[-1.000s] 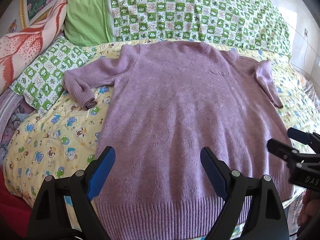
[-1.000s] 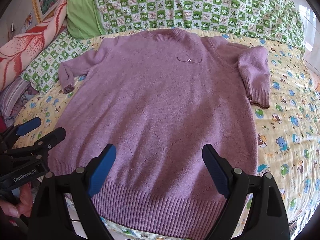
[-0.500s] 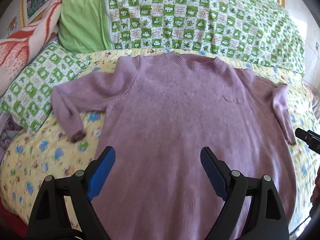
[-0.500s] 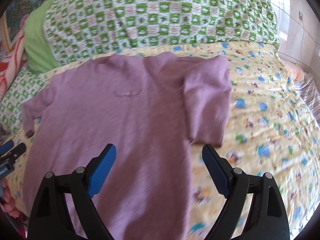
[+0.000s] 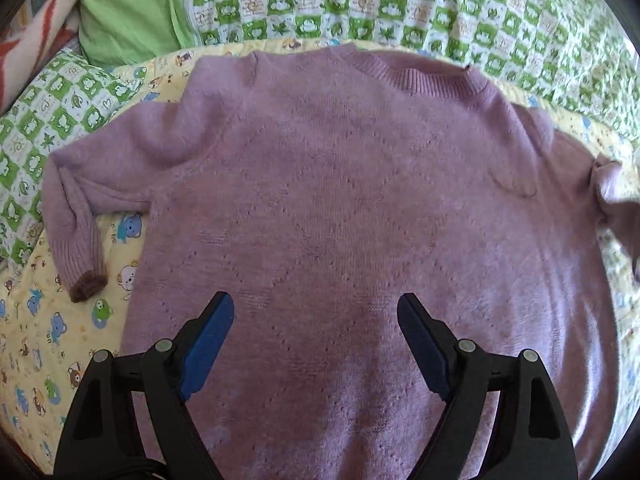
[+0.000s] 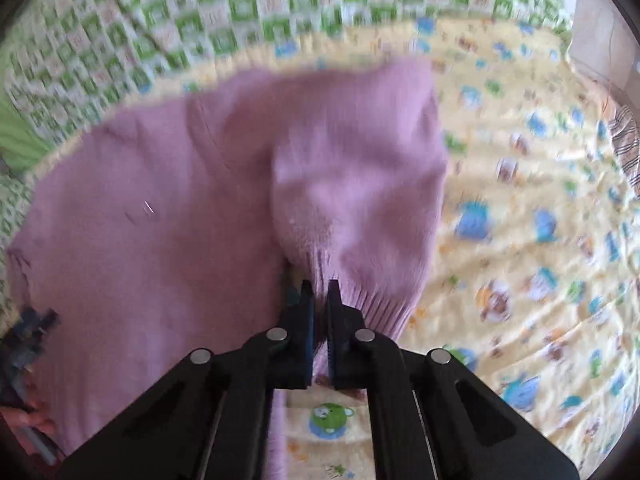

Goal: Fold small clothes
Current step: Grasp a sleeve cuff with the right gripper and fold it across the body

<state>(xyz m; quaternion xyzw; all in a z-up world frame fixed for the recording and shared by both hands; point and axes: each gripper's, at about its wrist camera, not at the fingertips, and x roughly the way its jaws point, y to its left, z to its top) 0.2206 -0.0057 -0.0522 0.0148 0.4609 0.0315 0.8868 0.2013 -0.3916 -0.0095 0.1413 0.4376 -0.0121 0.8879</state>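
A purple knit sweater lies flat, front up, on the bed, collar at the far side. Its left sleeve bends down to a brown-edged cuff. My left gripper is open and empty, hovering over the sweater's lower middle. In the right wrist view the sweater's right sleeve is folded back on itself. My right gripper is shut on that sleeve's ribbed cuff. This view is blurred by motion.
The bed has a yellow cartoon-print sheet. A green-checked quilt and a green pillow lie behind the collar. A checked pillow sits at the left. The other gripper shows blurred at the left edge.
My right gripper moved forward to the right sleeve and shut on its cuff. My left gripper moved forward over the sweater's body and stayed open.
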